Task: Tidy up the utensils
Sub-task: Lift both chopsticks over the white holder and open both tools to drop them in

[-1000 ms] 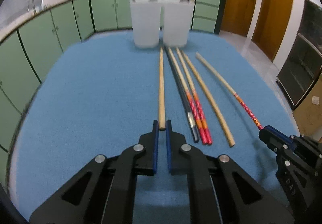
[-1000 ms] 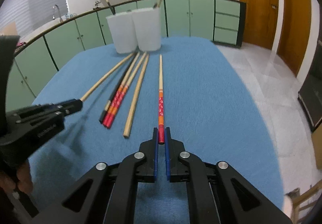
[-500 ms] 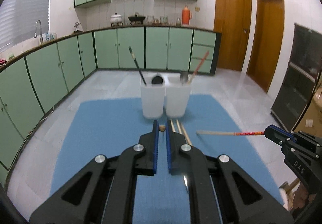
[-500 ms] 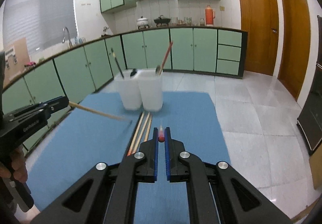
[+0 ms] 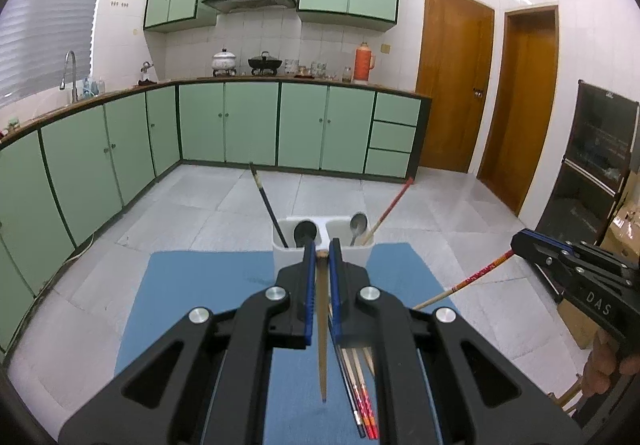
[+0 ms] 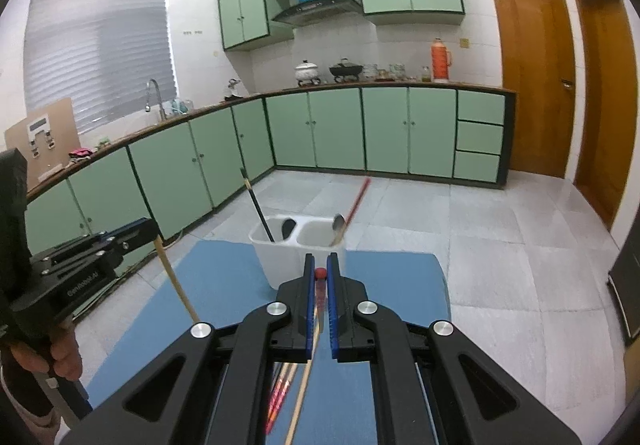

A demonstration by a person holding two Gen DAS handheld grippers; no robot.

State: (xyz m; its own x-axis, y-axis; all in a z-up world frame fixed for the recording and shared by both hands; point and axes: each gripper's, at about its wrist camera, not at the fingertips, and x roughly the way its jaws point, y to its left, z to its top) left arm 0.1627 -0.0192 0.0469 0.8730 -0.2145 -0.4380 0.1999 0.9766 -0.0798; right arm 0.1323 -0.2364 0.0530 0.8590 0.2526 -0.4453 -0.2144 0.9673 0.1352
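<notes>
Two chopsticks are held above the blue mat (image 5: 208, 309). A plain wooden chopstick (image 5: 322, 345) is clamped by the left gripper (image 5: 321, 253), its long axis hanging toward 6 o'clock. A red-patterned chopstick (image 6: 319, 295) is pinched by the right gripper (image 6: 319, 265), likewise pointing toward 6 o'clock.

My left gripper (image 5: 321, 255) clamps a plain wooden chopstick (image 5: 322, 345), hanging above the blue mat (image 5: 208, 309) before 2 white holders (image 5: 320, 245).
</notes>
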